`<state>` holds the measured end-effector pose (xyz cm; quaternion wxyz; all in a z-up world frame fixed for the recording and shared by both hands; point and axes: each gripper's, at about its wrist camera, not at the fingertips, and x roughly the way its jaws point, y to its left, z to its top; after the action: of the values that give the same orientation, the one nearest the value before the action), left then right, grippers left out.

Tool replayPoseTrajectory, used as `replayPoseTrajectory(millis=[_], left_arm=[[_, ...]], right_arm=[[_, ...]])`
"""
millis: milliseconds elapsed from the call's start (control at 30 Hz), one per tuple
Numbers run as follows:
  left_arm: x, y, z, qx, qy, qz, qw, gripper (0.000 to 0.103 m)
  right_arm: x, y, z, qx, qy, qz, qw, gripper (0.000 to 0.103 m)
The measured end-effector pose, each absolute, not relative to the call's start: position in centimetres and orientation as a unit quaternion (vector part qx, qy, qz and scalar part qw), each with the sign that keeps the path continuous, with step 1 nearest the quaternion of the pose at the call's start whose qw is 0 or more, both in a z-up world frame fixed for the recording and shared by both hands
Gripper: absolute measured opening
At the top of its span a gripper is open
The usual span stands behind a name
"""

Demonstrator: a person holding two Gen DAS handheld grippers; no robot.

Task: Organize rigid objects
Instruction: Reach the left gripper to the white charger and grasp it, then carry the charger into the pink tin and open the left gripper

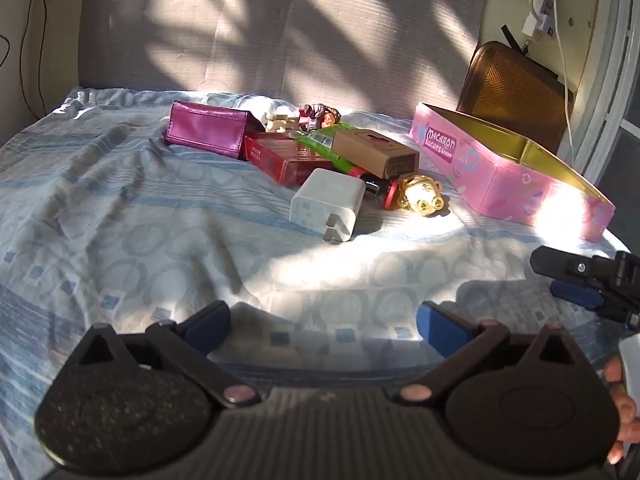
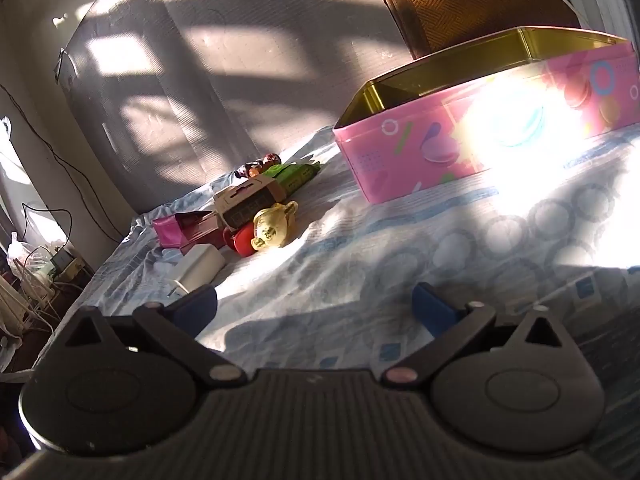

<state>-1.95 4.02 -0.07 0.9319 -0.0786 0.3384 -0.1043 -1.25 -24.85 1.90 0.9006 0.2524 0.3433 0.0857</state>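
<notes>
A pile of small objects lies on the bed: a white charger (image 1: pixel 328 204) (image 2: pixel 200 266), a gold pig figurine (image 1: pixel 422 196) (image 2: pixel 274 220), a brown cardboard box (image 1: pixel 376 152) (image 2: pixel 248 202), a red box (image 1: pixel 286 158), a magenta pouch (image 1: pixel 208 128) (image 2: pixel 170 230), a green packet (image 1: pixel 324 142) (image 2: pixel 296 174). An open pink biscuit tin (image 1: pixel 500 176) (image 2: pixel 460 148) stands to the right. My left gripper (image 1: pixel 320 322) is open and empty, short of the pile. My right gripper (image 2: pixel 314 306) (image 1: pixel 560 276) is open and empty, near the tin.
A blue-patterned bedsheet (image 1: pixel 120 220) covers the bed. A brown woven tray (image 1: pixel 516 92) leans on the wall behind the tin. Cables and a plug strip (image 1: pixel 540 20) hang at the upper right. Bright sun glare falls on the tin's side (image 2: pixel 512 120).
</notes>
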Motion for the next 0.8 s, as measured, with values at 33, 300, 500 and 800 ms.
replayPoseTrajectory(millis=[33, 300, 500, 800], left_arm=[[-1.8, 4.6, 0.2, -0.093, 0.338, -0.104, 0.931, 0.103], [0.8, 7.5, 2.9, -0.082, 0.306, -0.127, 0.940, 0.081], [4.8, 6.6, 2.7, -0.079, 0.321, -0.190, 0.924, 0.054], [9.5, 6.9, 0.7, -0.154, 0.364, -0.226, 0.890, 0.051]], right_arm=[[-1.4, -24.9, 2.0, 0.248, 0.344, 0.087, 0.902, 0.103], [0.0, -20.6, 3.5, 0.145, 0.365, 0.161, 0.905, 0.059], [3.5, -15.2, 5.2, 0.040, 0.355, 0.236, 0.904, 0.053], [9.2, -10.8, 2.6, 0.020, 0.406, 0.269, 0.873, 0.054]])
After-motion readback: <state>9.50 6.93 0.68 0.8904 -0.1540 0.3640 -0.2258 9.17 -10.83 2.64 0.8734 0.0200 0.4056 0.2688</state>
